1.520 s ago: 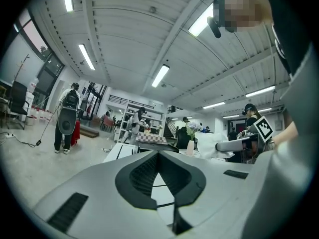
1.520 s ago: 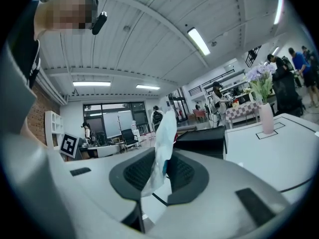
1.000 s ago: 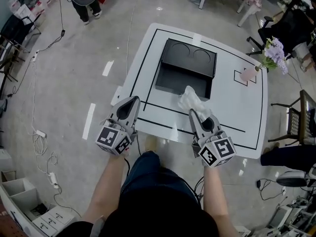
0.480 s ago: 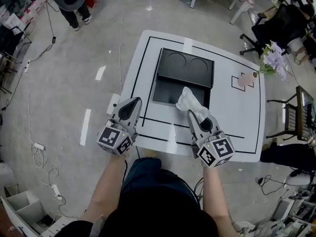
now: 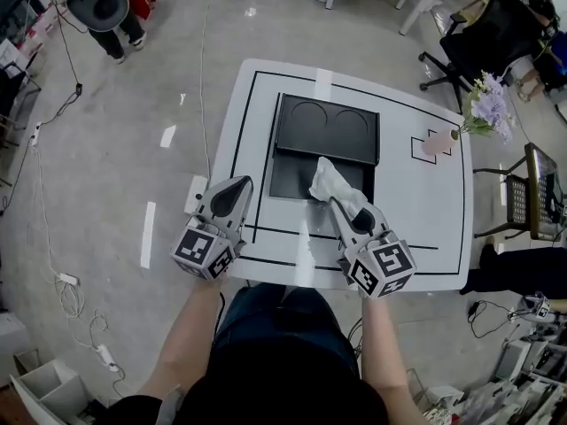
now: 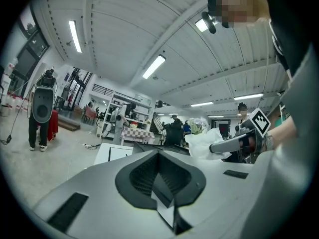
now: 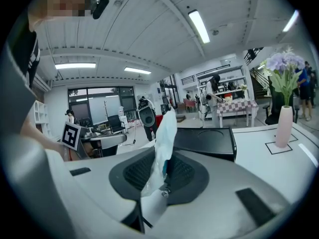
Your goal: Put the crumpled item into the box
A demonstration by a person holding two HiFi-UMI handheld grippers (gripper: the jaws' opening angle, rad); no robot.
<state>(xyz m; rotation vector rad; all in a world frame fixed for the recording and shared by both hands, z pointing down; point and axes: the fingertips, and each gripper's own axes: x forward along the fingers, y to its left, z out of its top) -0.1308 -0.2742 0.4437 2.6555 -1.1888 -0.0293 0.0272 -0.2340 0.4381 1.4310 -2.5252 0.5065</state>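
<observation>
My right gripper (image 5: 337,206), jaws clamped on paper wad (image 5: 331,181), wad above box (image 5: 326,131) at its 5 o'clock edge, my left gripper (image 5: 235,187) at 9 o'clock, jaws together, empty.

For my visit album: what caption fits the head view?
Right gripper holds a crumpled white item by the near edge of an open black box on a white table.

The person is wearing a black top (image 5: 292,383) and blue jeans (image 5: 270,312); the grey, black-padded left gripper (image 5: 237,184) and right gripper (image 5: 336,202) are each sporting a black-and-white marker cube (image 5: 205,251).
</observation>
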